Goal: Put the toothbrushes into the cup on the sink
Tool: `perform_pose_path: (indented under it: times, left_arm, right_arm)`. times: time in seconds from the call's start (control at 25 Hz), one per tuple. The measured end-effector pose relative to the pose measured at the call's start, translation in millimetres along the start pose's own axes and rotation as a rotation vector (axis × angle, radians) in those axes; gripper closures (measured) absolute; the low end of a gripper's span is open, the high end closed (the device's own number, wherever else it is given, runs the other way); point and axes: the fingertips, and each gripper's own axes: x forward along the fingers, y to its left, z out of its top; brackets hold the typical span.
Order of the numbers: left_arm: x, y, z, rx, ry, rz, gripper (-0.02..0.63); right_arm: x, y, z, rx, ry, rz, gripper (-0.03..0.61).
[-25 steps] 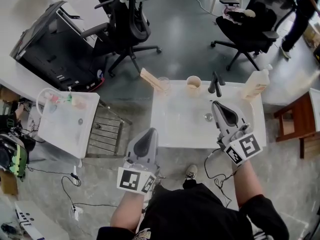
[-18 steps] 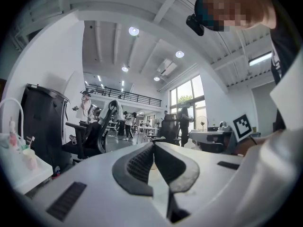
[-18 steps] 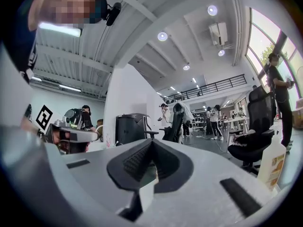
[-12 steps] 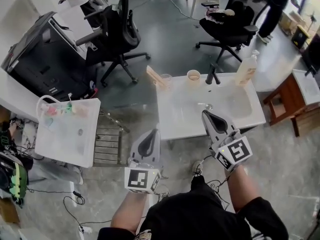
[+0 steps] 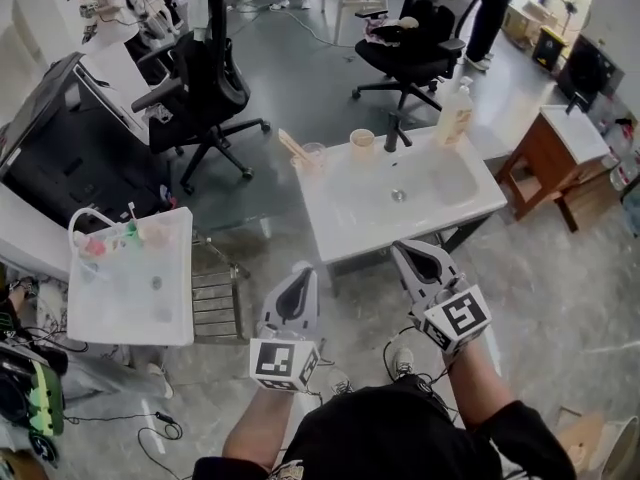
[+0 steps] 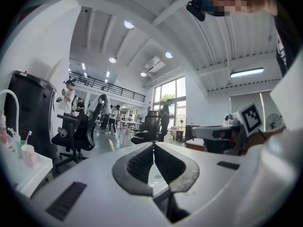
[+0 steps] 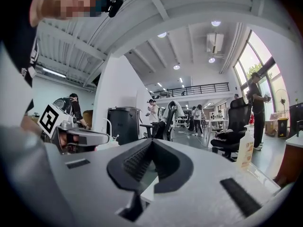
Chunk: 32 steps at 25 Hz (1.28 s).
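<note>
A beige cup [image 5: 362, 141] stands at the back of the white sink [image 5: 352, 218], left of the dark faucet [image 5: 398, 131]. Toothbrushes [image 5: 131, 216] stick up from small cups on a separate white table [image 5: 130, 288] to the left; one toothbrush [image 6: 26, 137] shows in the left gripper view. My left gripper [image 5: 303, 267] hangs over the floor between that table and the sink, shut and empty, its jaws [image 6: 153, 144] pressed together. My right gripper [image 5: 398, 249] is just in front of the sink's near edge, also shut [image 7: 151, 141] with nothing held.
A clear glass [image 5: 312, 154] with a wooden stick and a soap bottle [image 5: 455, 115] also stand on the sink. Office chairs [image 5: 205, 88] [image 5: 410, 38], a black cabinet [image 5: 60, 138], a wooden side table [image 5: 545, 153] and a metal rack [image 5: 215, 303] surround it. People stand at the back.
Both grippers have drawn back from the sink toward me. The right one was over the basin and is now in front of the near edge. The whole scene looks farther away.
</note>
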Motion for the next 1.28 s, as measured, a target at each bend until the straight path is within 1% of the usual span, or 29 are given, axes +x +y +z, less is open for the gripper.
perform_pose_path:
  times: [0.16,0.28,0.52,0.8,1.0,1.28]
  left_arm:
    - [-9.1,-27.5,9.5,0.008,0.003,-0.001,0.604]
    - [-12.4,-43.4,2.3,0.014,-0.010,0.002,0.604]
    - [-18.7,-79.0,-3.5,0.023,0.002,0.061,0.604]
    - [-26.1,-120.3,-7.9,0.012,0.018,0.104,0.604]
    - [-31.9,-134.2,-1.4,0.016,0.006,0.116,0.604]
    - [-34.4,-145.1,2.0,0.014,-0.002,0.112,0.604]
  right_arm:
    - [-25.2,3.1,-3.1,0.006,0.011,-0.003,0.572]
    - [-41.2,2.6,-9.3,0.013,0.021,0.021,0.572]
    - [-71.1,-6.7,-20.2,0.029,0.016,0.089,0.572]
    - [-101.5,-15.4,-18.7,0.042,-0.004,0.151,0.572]
    - [-113.8,-14.8,-10.5,0.040,-0.018,0.166,0.572]
    - [-124.8,-19.0,-6.0,0.053,-0.030,0.159,0.572]
